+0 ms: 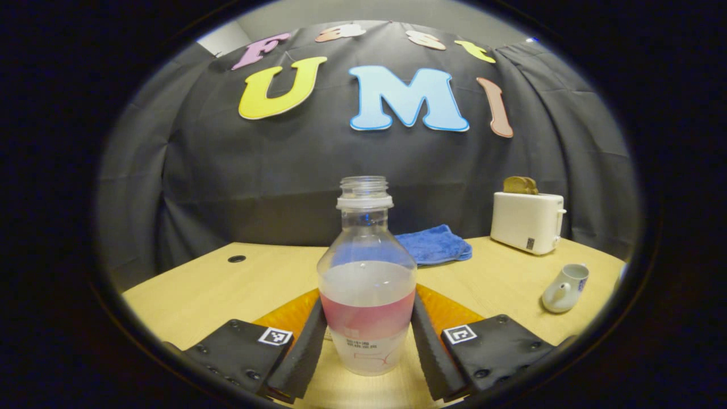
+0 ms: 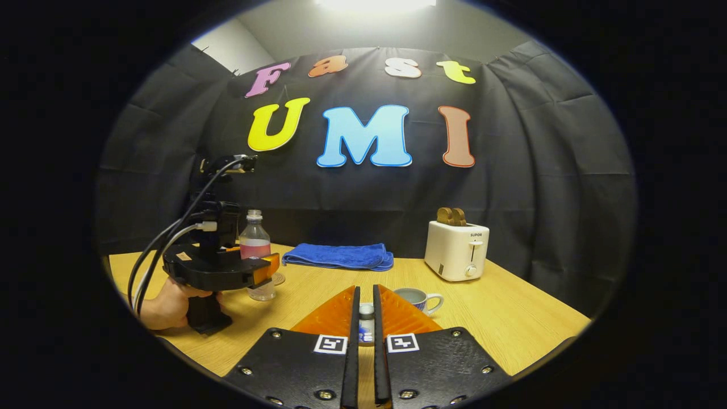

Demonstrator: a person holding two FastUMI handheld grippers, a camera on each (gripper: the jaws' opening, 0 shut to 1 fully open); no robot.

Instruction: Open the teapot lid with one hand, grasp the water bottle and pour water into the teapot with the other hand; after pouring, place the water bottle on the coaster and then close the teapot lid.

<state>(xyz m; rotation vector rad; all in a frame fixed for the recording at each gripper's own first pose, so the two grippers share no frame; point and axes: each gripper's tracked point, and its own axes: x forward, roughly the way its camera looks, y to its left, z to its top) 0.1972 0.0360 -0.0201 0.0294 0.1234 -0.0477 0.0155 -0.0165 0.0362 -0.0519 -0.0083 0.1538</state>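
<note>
A capless water bottle (image 1: pixel 366 295) with a pink label, about half full, stands on the table between the fingers of my left gripper (image 1: pixel 368 301), which press on both its sides. In the right gripper view that same gripper (image 2: pixel 264 268), held by a hand (image 2: pixel 164 307), grips the bottle (image 2: pixel 255 244) at the left. A round coaster (image 2: pixel 278 278) lies just beside the bottle. My right gripper (image 2: pixel 366 291) is shut on the small teapot lid (image 2: pixel 366 326), raised in front of the lidless white teapot (image 2: pixel 417 299). The teapot (image 1: pixel 564 288) sits open at the table's right.
A white toaster (image 2: pixel 457 250) with bread in it stands at the back right. A folded blue towel (image 2: pixel 341 257) lies along the back of the wooden table (image 2: pixel 511 318). A cable hole (image 1: pixel 237 259) marks the table's far left.
</note>
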